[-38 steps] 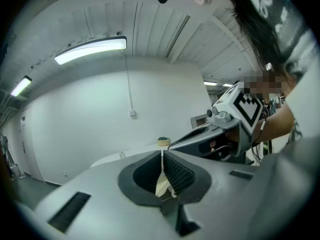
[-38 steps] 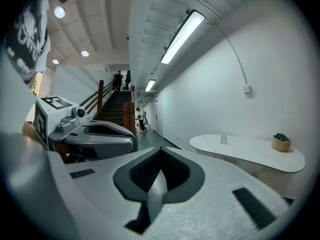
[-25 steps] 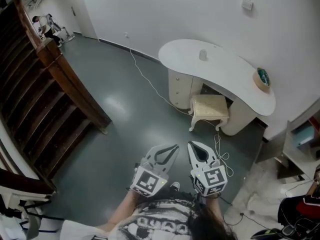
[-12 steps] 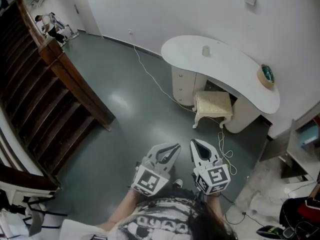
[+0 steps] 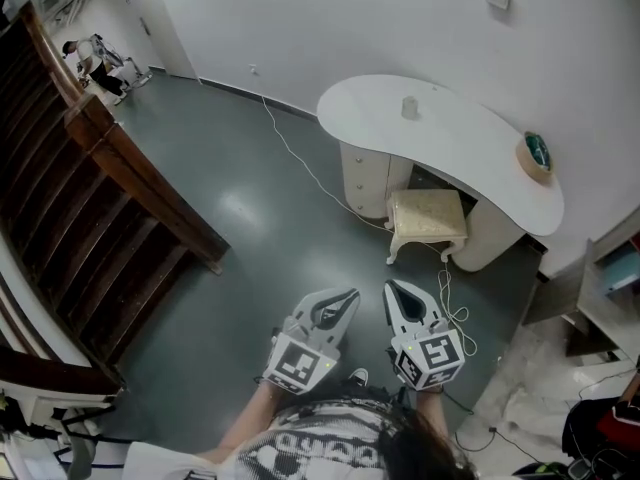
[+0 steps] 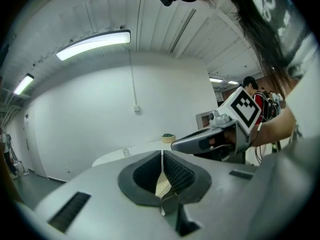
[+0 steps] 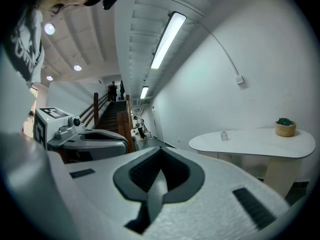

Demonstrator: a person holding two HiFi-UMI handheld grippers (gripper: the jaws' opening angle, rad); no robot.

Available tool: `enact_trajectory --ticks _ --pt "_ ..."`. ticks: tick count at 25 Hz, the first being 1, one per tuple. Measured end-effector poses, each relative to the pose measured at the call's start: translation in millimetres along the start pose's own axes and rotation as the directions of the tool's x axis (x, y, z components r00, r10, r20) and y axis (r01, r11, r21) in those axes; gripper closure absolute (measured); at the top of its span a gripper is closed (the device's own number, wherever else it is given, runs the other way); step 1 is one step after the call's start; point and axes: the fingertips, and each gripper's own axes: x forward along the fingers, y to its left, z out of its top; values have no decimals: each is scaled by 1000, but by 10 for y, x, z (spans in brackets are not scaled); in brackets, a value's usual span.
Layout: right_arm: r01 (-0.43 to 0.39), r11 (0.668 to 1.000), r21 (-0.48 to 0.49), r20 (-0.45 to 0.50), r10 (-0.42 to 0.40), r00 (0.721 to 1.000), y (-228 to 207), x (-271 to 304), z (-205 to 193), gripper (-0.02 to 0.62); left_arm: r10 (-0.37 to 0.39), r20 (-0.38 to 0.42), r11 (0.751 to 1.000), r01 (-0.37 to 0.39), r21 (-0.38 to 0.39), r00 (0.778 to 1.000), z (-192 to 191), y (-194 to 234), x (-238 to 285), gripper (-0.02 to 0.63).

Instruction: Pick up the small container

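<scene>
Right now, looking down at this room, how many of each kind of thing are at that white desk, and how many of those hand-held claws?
Desks: 1, the white desk
Stools: 1, the cream stool
Containers: 1, the small container
Bowls: 1, the bowl with something green in it
Grippers: 2, the left gripper and the right gripper
Total: 6

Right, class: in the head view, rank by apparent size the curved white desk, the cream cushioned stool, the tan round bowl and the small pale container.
Largest to smallest:
curved white desk
cream cushioned stool
tan round bowl
small pale container
</scene>
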Motion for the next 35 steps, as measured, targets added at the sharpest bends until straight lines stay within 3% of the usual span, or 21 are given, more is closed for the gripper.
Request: enact_trajectory --ticks 13,23,35 --pt "33 999 15 -51 -32 998 -553 1389 193 594 -56 -2 998 56 11 998 -188 1284 860 595" --pt "121 993 -4 -70 -121 990 -987 2391 414 594 -118 26 993 118 -2 993 -286 2362 1453 595" --pt "212 977 -4 -81 -212 974 -1252 2948 462 594 -183 45 983 183 -7 982 -453 2926 1724 595"
